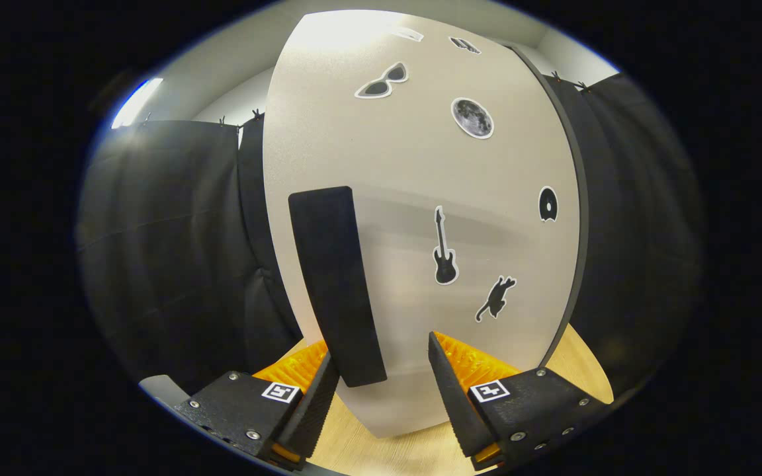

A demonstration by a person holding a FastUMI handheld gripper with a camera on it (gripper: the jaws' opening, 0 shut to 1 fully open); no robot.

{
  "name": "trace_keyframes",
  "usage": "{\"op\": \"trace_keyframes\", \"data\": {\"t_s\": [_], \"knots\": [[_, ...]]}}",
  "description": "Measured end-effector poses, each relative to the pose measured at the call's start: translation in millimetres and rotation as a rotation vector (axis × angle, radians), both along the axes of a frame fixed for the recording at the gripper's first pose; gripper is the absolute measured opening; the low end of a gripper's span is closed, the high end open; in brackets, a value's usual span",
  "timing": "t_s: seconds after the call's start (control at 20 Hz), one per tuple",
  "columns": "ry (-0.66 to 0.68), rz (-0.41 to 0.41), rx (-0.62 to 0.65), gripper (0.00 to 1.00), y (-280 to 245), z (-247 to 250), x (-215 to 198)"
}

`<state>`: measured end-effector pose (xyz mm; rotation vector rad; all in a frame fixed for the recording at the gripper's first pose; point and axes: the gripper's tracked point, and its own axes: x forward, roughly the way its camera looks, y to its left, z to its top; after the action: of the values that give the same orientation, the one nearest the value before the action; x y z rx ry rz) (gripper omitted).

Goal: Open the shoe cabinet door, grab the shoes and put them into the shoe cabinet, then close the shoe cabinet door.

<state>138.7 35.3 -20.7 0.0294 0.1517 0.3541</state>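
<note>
The shoe cabinet door (421, 172) is a frosted pale panel with several black stickers, and it stands close in front of me. A long black handle (335, 284) runs down its left part. My gripper (381, 350) is open. The handle's lower end hangs between the fingers, right beside the left finger (318, 396). A wide gap separates it from the right finger (450, 390). A thin dark edge (576, 198) runs down the door's right side. I cannot tell whether the door is ajar.
The cabinet stands on a light wooden surface (407, 449) that shows under the fingers. Black cloth walls (169, 251) hang on both sides of the cabinet. A pale ceiling with a bright lamp (136, 102) is above left.
</note>
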Motion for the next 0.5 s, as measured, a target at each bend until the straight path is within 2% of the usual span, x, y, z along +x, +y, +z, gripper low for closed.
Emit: {"op": "trace_keyframes", "data": {"t_s": [0.5], "knots": [[-0.029,0.027,0.007,0.92,19.3,0.3,26.3]]}}
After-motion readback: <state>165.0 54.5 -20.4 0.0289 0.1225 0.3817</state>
